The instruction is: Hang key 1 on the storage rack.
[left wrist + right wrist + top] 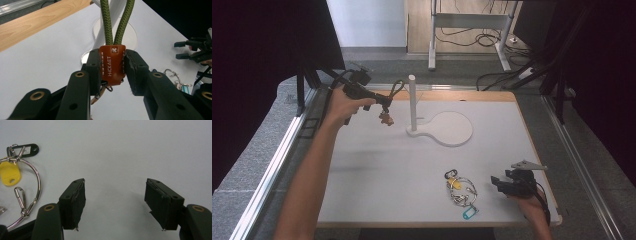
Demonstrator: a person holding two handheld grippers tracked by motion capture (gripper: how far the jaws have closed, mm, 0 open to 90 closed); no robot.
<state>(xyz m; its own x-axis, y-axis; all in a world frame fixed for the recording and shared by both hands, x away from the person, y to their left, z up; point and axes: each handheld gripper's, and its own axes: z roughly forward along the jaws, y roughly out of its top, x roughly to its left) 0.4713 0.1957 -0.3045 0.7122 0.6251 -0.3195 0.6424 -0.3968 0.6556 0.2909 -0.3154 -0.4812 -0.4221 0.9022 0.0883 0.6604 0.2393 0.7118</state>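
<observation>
High view had your left gripper up near the white post on its white stand, with a green cord loop sticking up and a brown tag hanging below, while your right gripper sat low by the key ring bunch at the table's near edge. Left gripper view showed your jaws clamped on the brown leather tag of that cord keychain, both green strands running up toward the post. Right gripper view had your jaws spread wide over bare table, gripping nothing, with the metal ring, yellow tag and black tag off to their left.
</observation>
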